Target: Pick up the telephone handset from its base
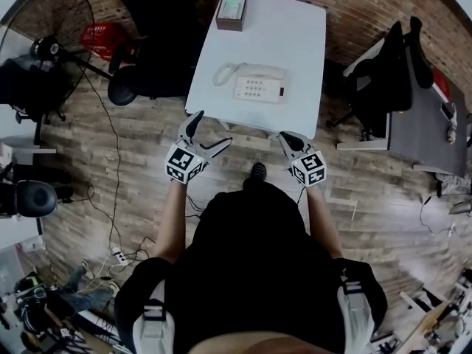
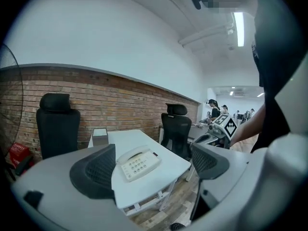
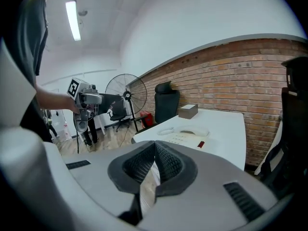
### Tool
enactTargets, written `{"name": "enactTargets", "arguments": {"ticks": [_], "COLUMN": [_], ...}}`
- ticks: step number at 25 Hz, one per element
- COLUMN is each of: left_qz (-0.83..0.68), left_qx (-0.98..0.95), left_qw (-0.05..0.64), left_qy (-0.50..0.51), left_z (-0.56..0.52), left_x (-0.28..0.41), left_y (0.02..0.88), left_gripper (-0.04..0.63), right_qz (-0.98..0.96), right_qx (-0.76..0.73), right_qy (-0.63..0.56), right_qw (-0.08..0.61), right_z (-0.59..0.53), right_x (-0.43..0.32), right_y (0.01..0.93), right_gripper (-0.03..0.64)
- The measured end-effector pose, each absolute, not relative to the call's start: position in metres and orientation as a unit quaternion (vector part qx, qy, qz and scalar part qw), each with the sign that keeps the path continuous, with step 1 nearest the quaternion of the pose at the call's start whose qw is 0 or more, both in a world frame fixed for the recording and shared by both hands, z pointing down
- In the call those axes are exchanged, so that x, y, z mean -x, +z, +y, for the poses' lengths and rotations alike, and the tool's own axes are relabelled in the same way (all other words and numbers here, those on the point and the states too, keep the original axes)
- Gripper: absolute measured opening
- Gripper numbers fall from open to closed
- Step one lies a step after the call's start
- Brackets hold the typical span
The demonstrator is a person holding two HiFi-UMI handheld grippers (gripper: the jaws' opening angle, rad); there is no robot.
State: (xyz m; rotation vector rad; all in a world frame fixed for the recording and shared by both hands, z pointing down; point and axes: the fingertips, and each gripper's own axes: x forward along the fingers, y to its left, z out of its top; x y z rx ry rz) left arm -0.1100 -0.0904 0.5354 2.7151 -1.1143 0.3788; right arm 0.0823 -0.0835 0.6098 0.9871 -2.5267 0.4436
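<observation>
Left gripper (image 1: 212,128) agape, empty (right gripper (image 1: 286,137) closed).

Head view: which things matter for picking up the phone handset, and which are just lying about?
For the job:
telephone handset
base under it
white table
left gripper, jaws open
right gripper, jaws shut

Lying about:
box at the table's far end
floor fan
black office chair
</observation>
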Motion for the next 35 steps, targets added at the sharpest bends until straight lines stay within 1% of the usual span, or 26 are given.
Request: {"name": "enactTargets", "arguments": {"ticks": [13,19,26,28,32,35], "left_qz": [-0.386,-0.376,-0.335,-0.318,-0.278,-0.255], "left_qx": [-0.907,-0.912,-0.927,-0.932,-0.941,-0.946], "left_qw": [0.096,0.100,0.093,0.079,0.030,0.029], "left_qy": [0.141,0.133,0.138,0.151,0.190,0.198], "left_z": [-0.128,-0.141,-0.177,-0.189,-0.216,-0.234], "left_x": [0.069,0.053,0.048,0.042,0.029,0.026], "left_y": [0.533,0.536,0.543,0.545,0.545,0.550], "left_gripper": [0.483,0.483,0.483,0.483,0.483,0.483], "right_qz": [-0.918,-0.909,-0.887,-0.877,-0.865,-0.853], "right_qx": [-0.301,-0.336,-0.383,-0.403,-0.420,-0.431], "right_qy": [0.157,0.159,0.173,0.180,0.193,0.204], "right_qw": [0.204,0.185,0.191,0.190,0.195,0.211], "right_z": [-0.146,-0.160,-0.163,-0.168,-0.172,-0.172], "right_x": [-0.106,-0.128,-0.148,-0.157,-0.160,-0.161], "right_y": [0.624,0.623,0.631,0.631,0.623,0.633], "right_gripper": [-0.003,-0.003,-0.002,-0.003,-0.003,-0.003]}}
